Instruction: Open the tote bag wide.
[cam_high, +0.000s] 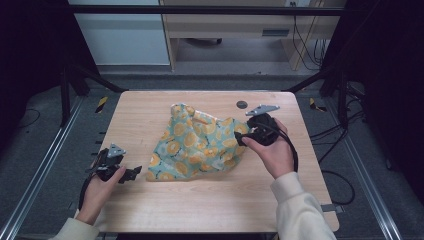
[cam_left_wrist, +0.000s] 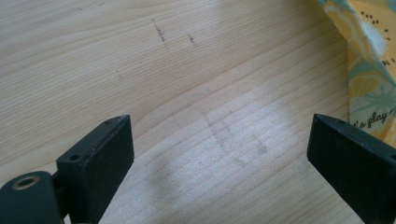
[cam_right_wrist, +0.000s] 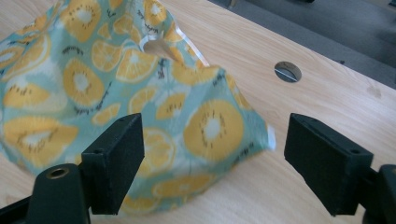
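We had a crumpled cloth (cam_high: 200, 145), teal with orange and kiwi slices printed on it, lying around the middle of the wooden surface (cam_high: 210, 200), bunched up and reaching toward the far edge. Our left tool (cam_high: 131, 174) sat near the left edge, held low in the left hand (cam_high: 100, 192), its jaws spread wide over bare wood. In the left gripper view the cloth's edge (cam_left_wrist: 369, 65) showed at the upper right, just beside the right-hand jaw, and we couldn't tell whether the two touched. Our right tool (cam_high: 241, 136) was up at the cloth's right side, gripped in the right hand (cam_high: 272, 150). Its jaws stood spread too, with a raised fold of the cloth (cam_right_wrist: 140, 93) just ahead of them and nothing pinched. A small round hole (cam_right_wrist: 288, 72) sat in the surface near the far edge.
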